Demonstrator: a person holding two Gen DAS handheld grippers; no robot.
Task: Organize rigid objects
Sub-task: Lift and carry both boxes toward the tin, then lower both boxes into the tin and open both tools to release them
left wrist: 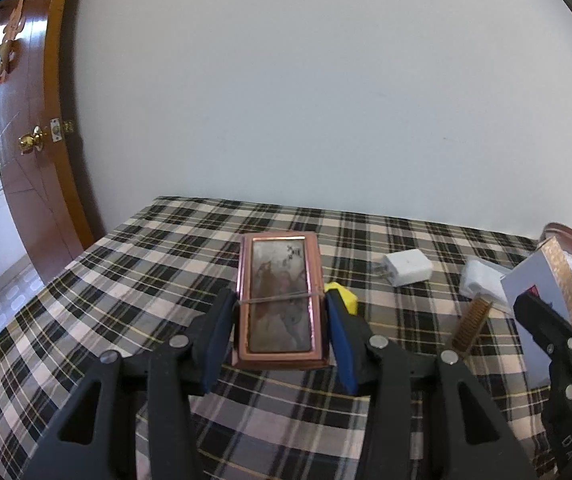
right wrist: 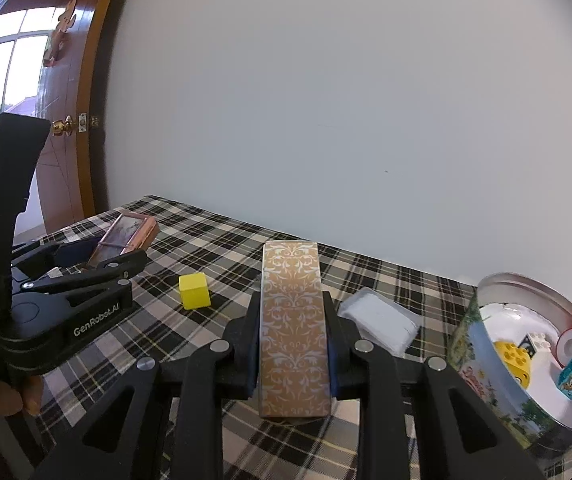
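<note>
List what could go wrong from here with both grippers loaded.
1. The left gripper grips the pink case only near its lower half; it may pivot or slip.
2. The right gripper holds the tall gold box near the tin, which already holds toys; the box may not fit or could knock it.
3. The yellow cube lies between the grippers and could get bumped.

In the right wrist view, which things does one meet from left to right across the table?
Left gripper with the pink case → yellow cube → gold box in the right gripper → white packet → round tin.
</note>
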